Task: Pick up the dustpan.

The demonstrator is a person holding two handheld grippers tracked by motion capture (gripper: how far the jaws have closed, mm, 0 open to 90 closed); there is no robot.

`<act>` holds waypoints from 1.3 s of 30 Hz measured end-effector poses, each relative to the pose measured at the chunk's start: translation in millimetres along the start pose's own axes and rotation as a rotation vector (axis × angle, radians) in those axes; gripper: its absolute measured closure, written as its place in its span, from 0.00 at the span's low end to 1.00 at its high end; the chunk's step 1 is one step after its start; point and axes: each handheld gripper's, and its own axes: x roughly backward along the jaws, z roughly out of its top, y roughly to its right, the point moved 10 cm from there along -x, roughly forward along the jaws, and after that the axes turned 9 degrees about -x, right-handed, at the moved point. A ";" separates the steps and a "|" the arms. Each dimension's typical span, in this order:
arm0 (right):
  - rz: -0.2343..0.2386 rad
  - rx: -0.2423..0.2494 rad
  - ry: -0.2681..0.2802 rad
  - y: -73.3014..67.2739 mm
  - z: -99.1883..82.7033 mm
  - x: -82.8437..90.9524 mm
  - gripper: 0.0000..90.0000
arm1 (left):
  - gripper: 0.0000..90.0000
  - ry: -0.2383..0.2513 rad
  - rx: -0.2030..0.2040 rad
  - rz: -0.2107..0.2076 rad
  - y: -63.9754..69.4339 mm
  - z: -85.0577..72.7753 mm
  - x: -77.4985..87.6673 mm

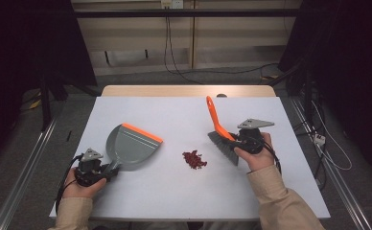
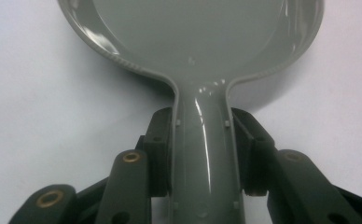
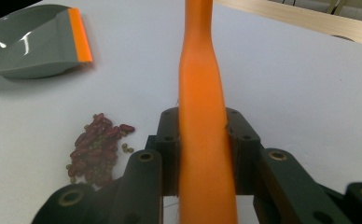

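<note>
A grey dustpan with an orange lip lies on the white table, left of centre. My left gripper is shut on its handle, one jaw on each side. A small brush with an orange handle and dark bristles is held at the right; my right gripper is shut on the orange handle. A small pile of red beans lies between dustpan and brush. In the right gripper view the beans sit at lower left, the dustpan at upper left.
The white sheet covers a wooden table whose far edge shows at the back. Cables hang behind the table, and dark stands rise at both sides. A person's sleeves come in from the bottom.
</note>
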 end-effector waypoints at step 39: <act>0.002 -0.015 0.004 4.1 -2.4 0.1 0.79 | 0.70 -0.041 -0.081 0.012 -2.4 24.7 -25.0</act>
